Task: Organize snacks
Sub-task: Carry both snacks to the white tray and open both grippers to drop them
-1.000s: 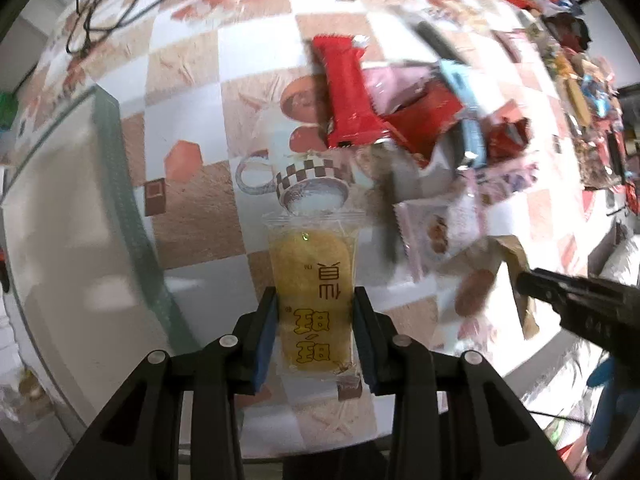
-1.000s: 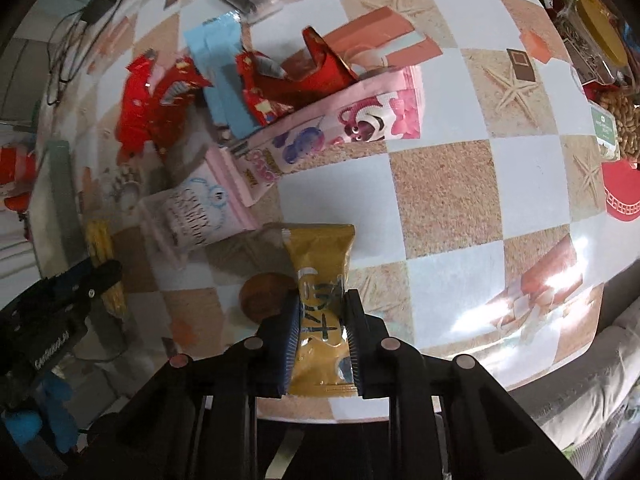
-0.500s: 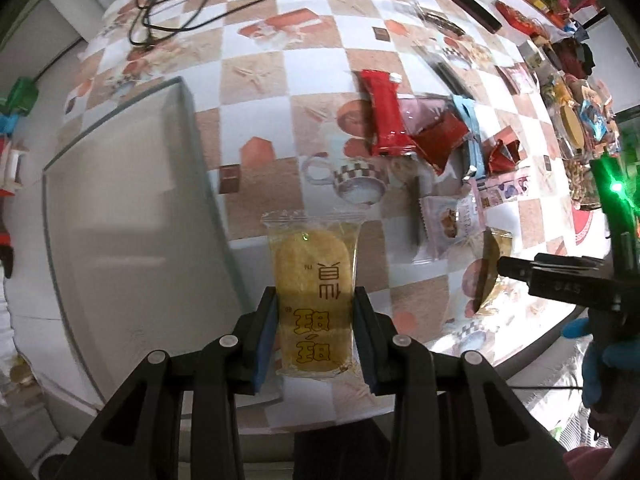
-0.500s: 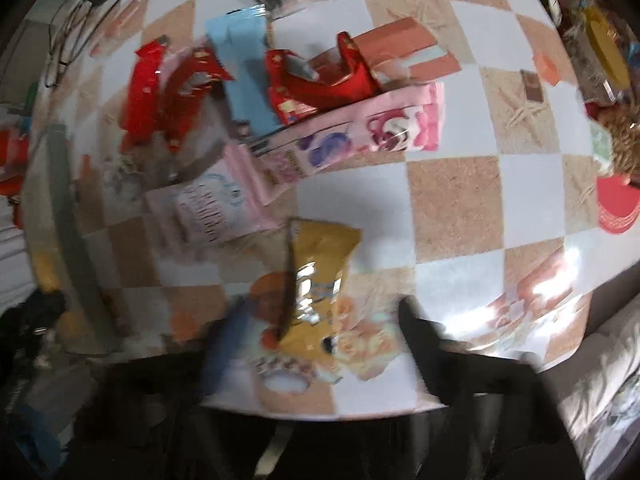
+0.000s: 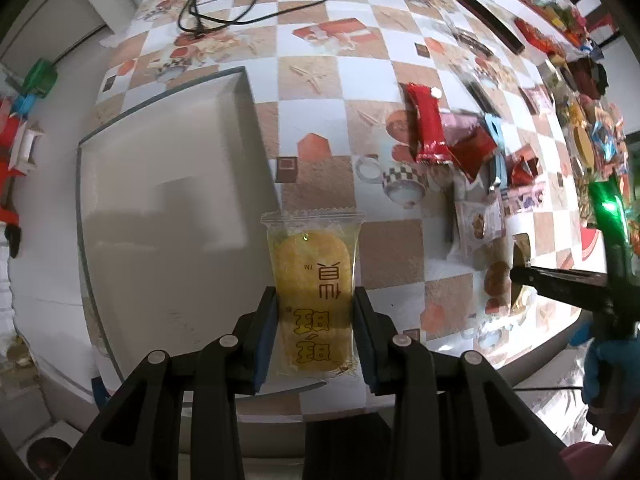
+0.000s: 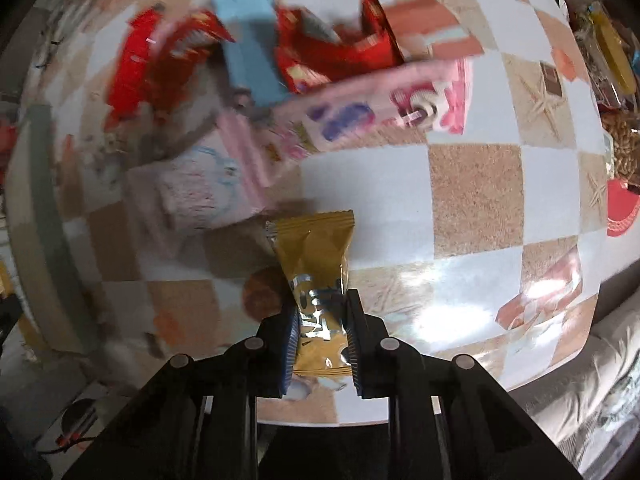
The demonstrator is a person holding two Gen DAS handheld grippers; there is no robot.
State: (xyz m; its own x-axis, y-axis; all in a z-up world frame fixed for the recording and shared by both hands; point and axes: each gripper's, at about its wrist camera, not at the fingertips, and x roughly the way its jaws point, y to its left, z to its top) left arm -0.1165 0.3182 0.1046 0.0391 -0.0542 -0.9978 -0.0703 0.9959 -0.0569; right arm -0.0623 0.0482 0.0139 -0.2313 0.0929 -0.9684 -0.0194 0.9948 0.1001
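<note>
Over the checkered table, left to right: grey tray at the left edge. Left gripper is clamped on a clear-wrapped yellow cake, held above the table just beside the tray's right rim. Snack pile lies farther right, red bar on top. Right gripper is clamped on a gold packet, lifted near the table's front edge; pink packet and blue packet lie beyond, blurred.
</note>
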